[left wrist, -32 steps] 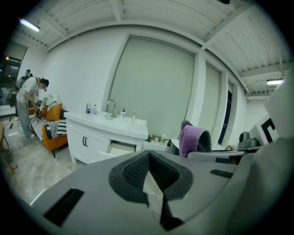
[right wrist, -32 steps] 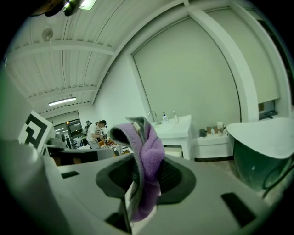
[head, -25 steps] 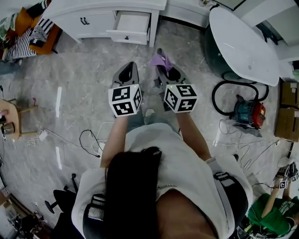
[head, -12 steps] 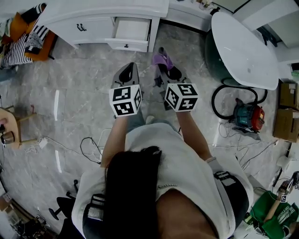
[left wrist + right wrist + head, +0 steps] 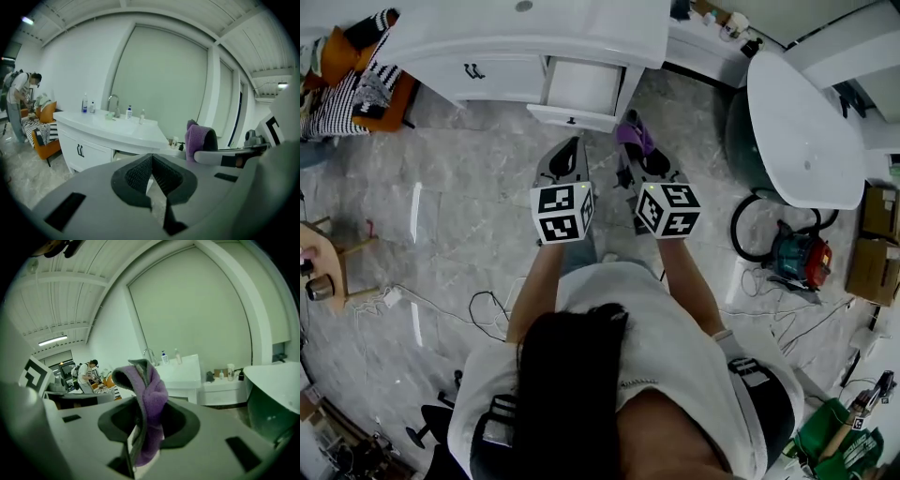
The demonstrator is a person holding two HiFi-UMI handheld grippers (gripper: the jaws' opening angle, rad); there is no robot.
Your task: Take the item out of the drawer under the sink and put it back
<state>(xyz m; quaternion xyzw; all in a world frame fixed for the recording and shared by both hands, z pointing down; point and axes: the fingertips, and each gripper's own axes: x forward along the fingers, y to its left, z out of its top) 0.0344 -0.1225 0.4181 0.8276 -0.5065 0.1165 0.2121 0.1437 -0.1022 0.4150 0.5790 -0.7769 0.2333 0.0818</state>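
Purple cloth [image 5: 151, 399]; bottle [image 5: 164, 357] print apparently unreadable

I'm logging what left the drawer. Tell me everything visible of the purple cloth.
The purple cloth looks like soft, fuzzy fabric with a grey edge strip, bunched and folded over itself. The right gripper is shut on it, the fold standing above the jaws. It is held above the floor, short of the open drawer.

Bathroom, white sink vanity [image 5: 525, 33], freestanding bathtub [image 5: 806, 117]
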